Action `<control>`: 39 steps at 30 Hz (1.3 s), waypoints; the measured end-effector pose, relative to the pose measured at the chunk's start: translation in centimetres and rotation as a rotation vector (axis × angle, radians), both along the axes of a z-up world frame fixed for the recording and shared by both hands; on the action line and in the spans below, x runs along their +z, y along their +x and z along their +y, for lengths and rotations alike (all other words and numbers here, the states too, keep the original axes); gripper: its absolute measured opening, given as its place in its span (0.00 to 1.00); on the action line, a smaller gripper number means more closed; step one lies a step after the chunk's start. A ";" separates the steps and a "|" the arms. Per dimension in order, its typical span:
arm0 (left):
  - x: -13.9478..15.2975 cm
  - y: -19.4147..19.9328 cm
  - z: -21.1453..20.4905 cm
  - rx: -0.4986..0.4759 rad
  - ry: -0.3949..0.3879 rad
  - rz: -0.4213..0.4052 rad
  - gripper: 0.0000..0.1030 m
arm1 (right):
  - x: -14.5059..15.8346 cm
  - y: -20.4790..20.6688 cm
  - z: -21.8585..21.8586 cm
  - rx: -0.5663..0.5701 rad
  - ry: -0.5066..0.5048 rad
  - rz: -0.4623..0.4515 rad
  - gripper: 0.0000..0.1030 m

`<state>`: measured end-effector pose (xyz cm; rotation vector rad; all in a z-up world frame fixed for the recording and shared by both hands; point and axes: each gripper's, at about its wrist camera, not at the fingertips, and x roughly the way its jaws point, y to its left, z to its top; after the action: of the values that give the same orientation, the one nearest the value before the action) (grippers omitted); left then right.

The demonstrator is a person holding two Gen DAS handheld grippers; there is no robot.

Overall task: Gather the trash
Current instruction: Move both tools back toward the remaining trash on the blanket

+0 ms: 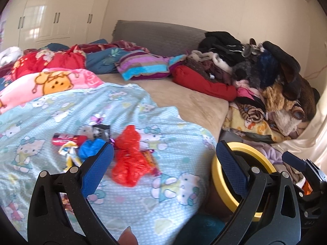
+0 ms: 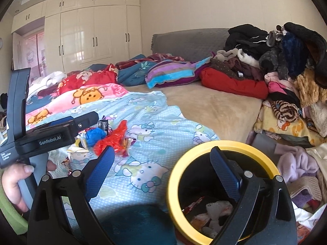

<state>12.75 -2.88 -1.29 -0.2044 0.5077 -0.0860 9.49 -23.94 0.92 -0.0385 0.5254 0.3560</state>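
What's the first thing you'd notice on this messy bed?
Probably the bright red plastic bag, crumpled among wrappers on the Hello Kitty blanket. Next, the yellow-rimmed bin beside the bed, with trash already inside. A big pile of clothes is heaped on the bed's right side.

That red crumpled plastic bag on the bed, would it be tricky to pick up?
The red plastic bag looks thin and crumpled, so probably floppy and very light. Its glossy film may slip between pads. On the soft blanket, pushing would likely just bunch it.

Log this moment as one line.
left gripper: open, empty | right gripper: open, empty | red plastic bag: on bed | yellow-rimmed bin: holds trash
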 end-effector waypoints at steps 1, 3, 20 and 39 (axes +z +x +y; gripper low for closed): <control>0.0 -0.1 0.4 0.011 0.000 0.000 0.89 | -0.1 0.1 0.3 0.002 0.006 0.005 0.89; -0.1 -0.3 1.4 0.027 -0.003 -0.001 0.89 | -0.3 0.3 1.1 0.010 0.019 0.018 0.89; -0.5 -1.3 8.0 0.156 -0.039 0.012 0.89 | -0.6 1.5 8.3 0.109 -0.008 0.035 0.89; -3.5 -1.3 15.1 0.261 -0.088 0.113 0.89 | -3.7 5.3 13.6 0.188 -0.014 0.167 0.86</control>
<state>11.48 12.18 -4.74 -0.3613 0.5861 0.1586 14.80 -10.33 -2.75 -0.0726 0.6922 0.5424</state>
